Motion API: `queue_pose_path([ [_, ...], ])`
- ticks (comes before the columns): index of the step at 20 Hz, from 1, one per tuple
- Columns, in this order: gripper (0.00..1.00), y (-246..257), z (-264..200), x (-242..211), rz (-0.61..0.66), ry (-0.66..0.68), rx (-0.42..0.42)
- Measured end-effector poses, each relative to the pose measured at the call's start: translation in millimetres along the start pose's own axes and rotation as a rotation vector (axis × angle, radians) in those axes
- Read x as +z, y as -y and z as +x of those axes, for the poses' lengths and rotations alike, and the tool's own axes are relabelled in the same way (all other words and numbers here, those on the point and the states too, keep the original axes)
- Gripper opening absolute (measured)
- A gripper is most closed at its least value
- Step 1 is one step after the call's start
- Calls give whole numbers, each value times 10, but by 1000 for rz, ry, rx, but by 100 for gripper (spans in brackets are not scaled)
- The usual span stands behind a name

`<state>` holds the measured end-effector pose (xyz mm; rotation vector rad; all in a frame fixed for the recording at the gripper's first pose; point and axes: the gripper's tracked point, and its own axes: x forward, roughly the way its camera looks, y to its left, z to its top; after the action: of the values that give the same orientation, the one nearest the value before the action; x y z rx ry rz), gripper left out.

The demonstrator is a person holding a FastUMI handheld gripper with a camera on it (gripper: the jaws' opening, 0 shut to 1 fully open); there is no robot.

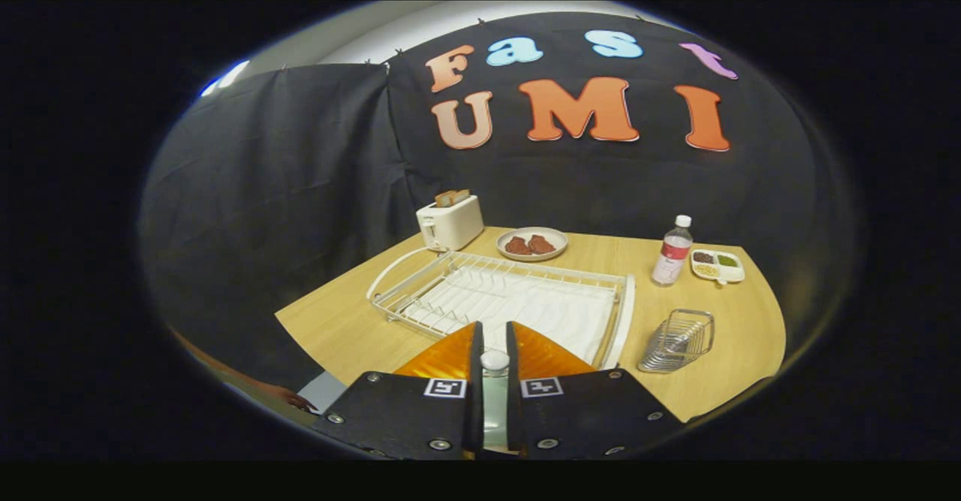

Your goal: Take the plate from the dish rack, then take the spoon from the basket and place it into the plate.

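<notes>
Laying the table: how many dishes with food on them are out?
2. A round plate beyond the dish rack, beside the toaster; a divided tray beside the bottle. The gripper, fingers nearly together, is at the rack's near edge.

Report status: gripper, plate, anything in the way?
Gripper closed on thin pale object, possibly plate edge-on. Dish rack just ahead of the fingers, slots bare. Basket beside rack, contents unclear; nothing between.

White dish rack, tan table (wood-grain), white toaster
</notes>
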<state>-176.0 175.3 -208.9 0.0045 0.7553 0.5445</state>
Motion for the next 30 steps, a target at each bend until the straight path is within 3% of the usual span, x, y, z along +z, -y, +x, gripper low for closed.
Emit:
queue_pose_path([
  [5, 12, -151, 216, -326, -23, -60, 68],
  [13, 14, -120, 252, -559, -17, -80, 100],
  [25, 19, 281, 12, -1228, 176, -240, 9],
  [29, 29, 460, -34, -1195, 201, -217, -51],
  [30, 35, 523, -53, -1136, 198, -199, -69],
])
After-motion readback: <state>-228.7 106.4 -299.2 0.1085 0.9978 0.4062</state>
